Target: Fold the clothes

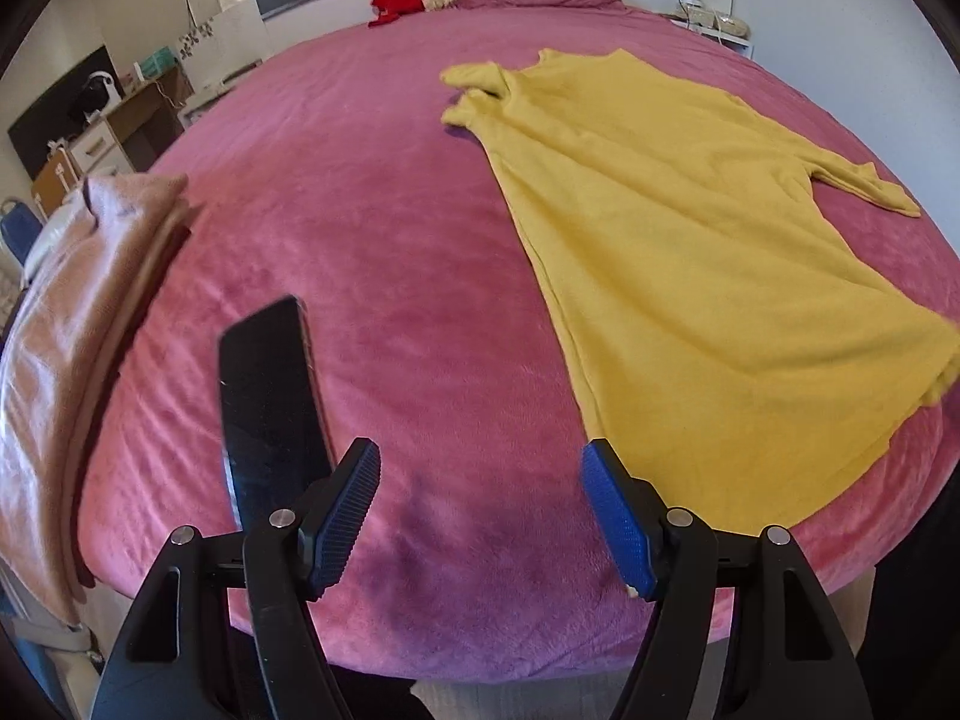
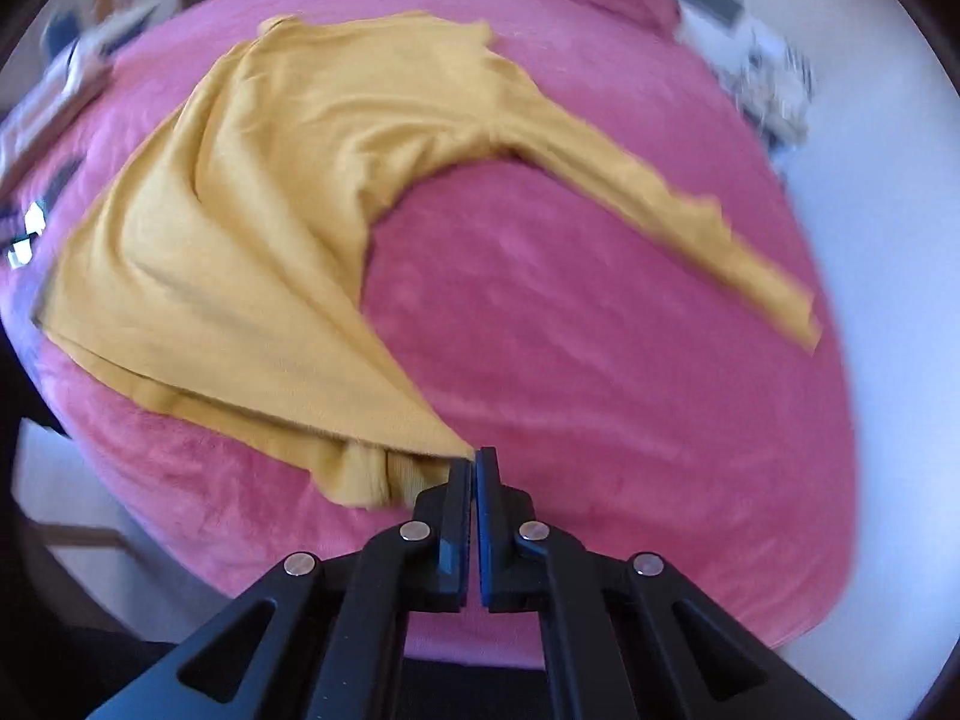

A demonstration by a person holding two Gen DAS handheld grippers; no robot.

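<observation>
Right hand-held gripper clamped on hem corner of yellow top at bed near edge. Left hand-held gripper apart, empty. Risk: thin pinch slips, corner drops, fold skews.

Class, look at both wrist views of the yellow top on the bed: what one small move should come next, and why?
Probably the left gripper should move to the near hem of the yellow top and close there. Its jaws stand open over bare bedspread, while the right gripper already pinches the opposite hem corner.
</observation>
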